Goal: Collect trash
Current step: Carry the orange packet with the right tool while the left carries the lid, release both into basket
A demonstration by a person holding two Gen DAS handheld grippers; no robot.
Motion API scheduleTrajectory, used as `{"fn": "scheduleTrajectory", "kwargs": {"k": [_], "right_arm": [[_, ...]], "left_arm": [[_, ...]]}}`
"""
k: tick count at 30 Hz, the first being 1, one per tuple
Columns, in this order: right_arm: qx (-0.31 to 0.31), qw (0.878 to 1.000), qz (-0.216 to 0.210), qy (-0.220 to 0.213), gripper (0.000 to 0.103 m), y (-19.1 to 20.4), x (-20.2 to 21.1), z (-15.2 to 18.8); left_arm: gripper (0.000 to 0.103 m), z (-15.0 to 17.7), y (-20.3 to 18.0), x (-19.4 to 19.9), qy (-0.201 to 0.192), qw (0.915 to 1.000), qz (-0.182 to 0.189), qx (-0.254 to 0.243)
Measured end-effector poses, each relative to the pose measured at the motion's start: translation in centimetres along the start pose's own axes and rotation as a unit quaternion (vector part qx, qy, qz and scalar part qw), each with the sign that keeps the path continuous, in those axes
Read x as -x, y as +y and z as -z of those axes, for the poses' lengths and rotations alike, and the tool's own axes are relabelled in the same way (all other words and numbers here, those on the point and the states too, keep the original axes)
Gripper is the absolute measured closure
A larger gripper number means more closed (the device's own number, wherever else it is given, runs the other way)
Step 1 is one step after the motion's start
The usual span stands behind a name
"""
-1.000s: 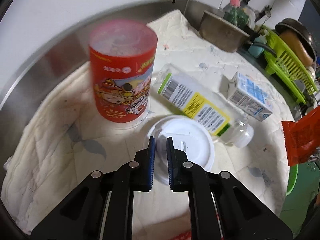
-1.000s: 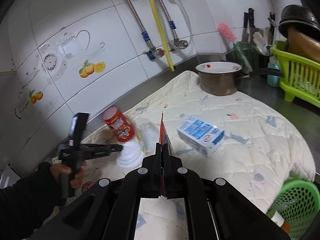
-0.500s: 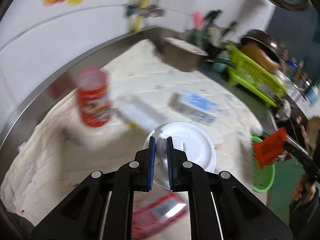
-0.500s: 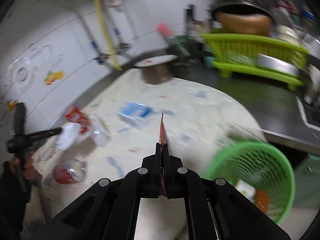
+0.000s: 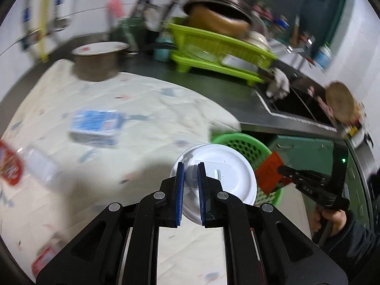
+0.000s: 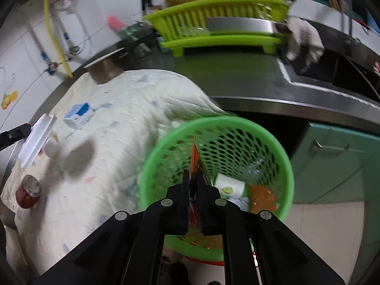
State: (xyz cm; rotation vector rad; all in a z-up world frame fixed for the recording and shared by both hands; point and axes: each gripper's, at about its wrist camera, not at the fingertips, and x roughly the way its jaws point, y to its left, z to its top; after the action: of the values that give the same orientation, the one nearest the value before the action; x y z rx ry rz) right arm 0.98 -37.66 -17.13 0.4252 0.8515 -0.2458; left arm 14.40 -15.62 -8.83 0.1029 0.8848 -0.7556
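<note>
My left gripper (image 5: 189, 168) is shut on a white plastic cup lid (image 5: 228, 175) and holds it in the air above the quilted cloth, near the green mesh basket (image 5: 247, 142). My right gripper (image 6: 194, 174) is shut on an orange snack wrapper (image 6: 195, 159) and holds it right over the green basket (image 6: 282, 156), which has several pieces of trash inside. The right gripper with the wrapper (image 5: 270, 173) also shows in the left wrist view. The lid (image 6: 35, 140) shows at the left of the right wrist view.
On the cloth (image 5: 147, 109) lie a blue-white carton (image 5: 95, 125), a red cup (image 5: 9, 166) and a red can (image 6: 27, 191). A metal pot (image 5: 97, 61), a green dish rack (image 5: 213, 52) and a sink (image 5: 299, 104) stand behind.
Both grippers swung right toward the green basket. The right one now holds the wrapper directly over it; the left has carried the lid away from the red cup and the bottle.
</note>
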Motion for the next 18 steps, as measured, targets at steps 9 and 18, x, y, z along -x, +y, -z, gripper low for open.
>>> {"fn": "scheduleTrajectory", "kwargs": {"k": [9,18], "right_arm": [[-0.04,0.999,0.01,-0.019,0.071,-3.5,2.4,0.9],[-0.067,0.997,0.014,-0.032,0.063,-5.3,4.6,1.9]], "left_arm": [[0.093,-0.9,-6.4,-7.8,0.054,0.9979,0.027,-0.024],[0.092,-0.6,-8.9,-12.8,0.094,0.995,0.029,-0.017]]}}
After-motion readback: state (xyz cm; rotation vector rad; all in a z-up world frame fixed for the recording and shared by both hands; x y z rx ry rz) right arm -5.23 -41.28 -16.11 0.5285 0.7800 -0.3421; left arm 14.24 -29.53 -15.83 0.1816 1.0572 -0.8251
